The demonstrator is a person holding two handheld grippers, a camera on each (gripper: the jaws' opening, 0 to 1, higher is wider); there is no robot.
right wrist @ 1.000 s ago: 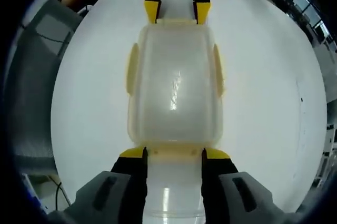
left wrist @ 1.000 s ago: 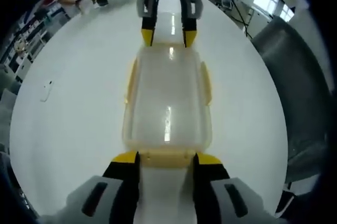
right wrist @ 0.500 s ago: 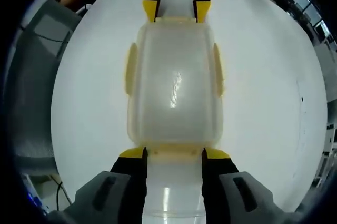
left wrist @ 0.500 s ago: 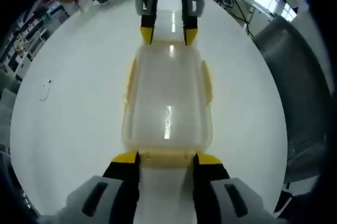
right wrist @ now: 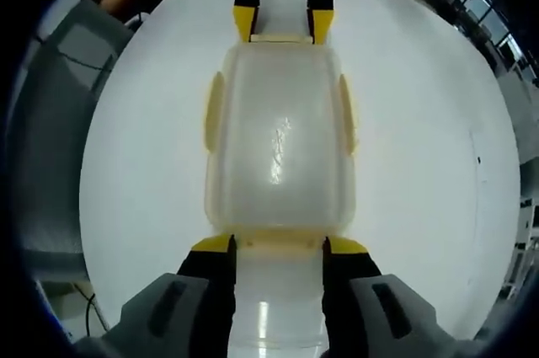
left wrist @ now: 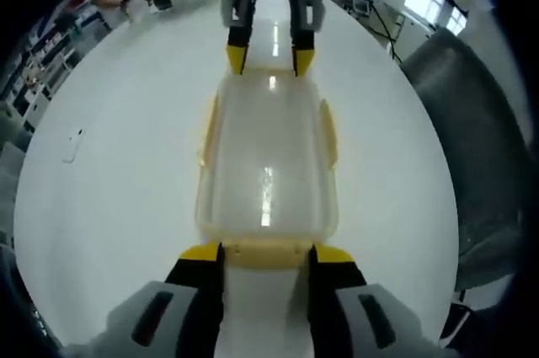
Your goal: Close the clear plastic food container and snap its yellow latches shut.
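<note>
Both grippers stand spread wide at opposite short ends of the clear container (left wrist: pixel 268 168), which lies lid-on upon the white table (left wrist: pixel 118 181). Left gripper (left wrist: pixel 265 255) flanks the near end latch (left wrist: pixel 268 251); right gripper (right wrist: pixel 276 246) brackets the opposite one, with yellow side latches (right wrist: pixel 215 111) alongside.

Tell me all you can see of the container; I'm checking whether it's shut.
The container is a rounded-rectangular box of cloudy clear plastic, lid on, lying flat on the white table. Pale yellow latches sit along both long sides, more at the two short ends; whether they are snapped cannot be told. The right hand-held gripper straddles one end latch, the left hand-held gripper the opposite one, tips at the rim.
</note>
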